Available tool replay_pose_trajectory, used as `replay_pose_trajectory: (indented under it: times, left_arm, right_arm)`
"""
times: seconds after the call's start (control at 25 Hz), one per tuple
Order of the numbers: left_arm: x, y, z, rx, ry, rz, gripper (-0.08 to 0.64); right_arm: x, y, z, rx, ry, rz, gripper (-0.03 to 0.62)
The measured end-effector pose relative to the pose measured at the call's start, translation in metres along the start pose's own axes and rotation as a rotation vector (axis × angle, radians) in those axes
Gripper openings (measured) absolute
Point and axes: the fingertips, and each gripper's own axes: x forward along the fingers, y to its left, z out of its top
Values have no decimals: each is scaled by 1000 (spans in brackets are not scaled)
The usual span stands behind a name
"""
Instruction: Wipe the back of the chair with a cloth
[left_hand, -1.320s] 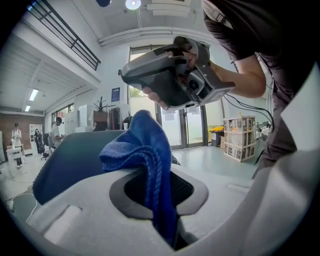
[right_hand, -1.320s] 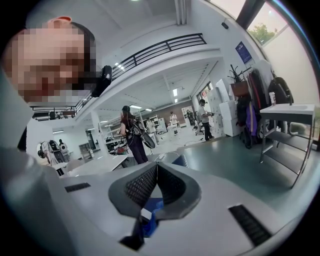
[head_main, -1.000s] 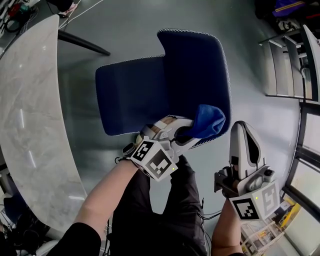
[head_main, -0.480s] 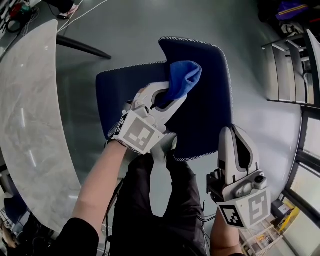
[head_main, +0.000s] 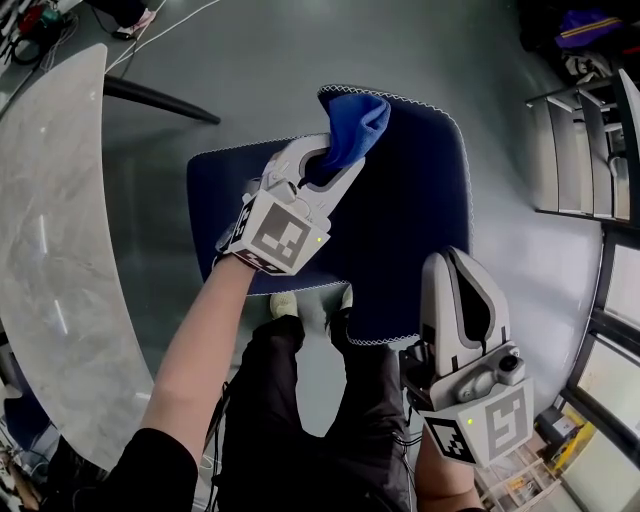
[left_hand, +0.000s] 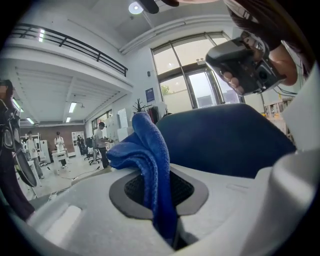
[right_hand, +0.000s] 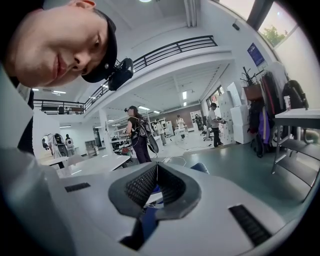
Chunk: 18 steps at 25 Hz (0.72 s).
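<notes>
Up at twelve o'clock in the head view, the left gripper (head_main: 335, 160) has its fingers clamped on a blue cloth (head_main: 357, 122). The bunched end of the cloth sits against the far top corner of the navy chair back (head_main: 415, 220). From the left gripper's own camera, the cloth hangs folded between the two pads, with the chair's dark panel right behind it. Down at five o'clock, the right gripper (head_main: 453, 262) is held well apart from the cloth, fingers closed tip to tip on nothing. A pale marble desk (head_main: 50, 250) curves along at nine o'clock.
</notes>
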Motion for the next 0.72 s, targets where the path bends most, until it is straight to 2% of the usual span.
replay_pose_trajectory:
  times: [0.16,0.36,0.72]
  left_arm:
    - [19,6,-14,40,22,2,55]
    - [39,-14,-18,100,20,-57,55]
    - [34,-55,-14,60,5,-122,54]
  right_arm:
    - [6,-8,-5,8,-5,-2,15]
    - [8,-15,-9,19,-10,-6,15]
    - [-6,-22,3,-3,-22,-24,15]
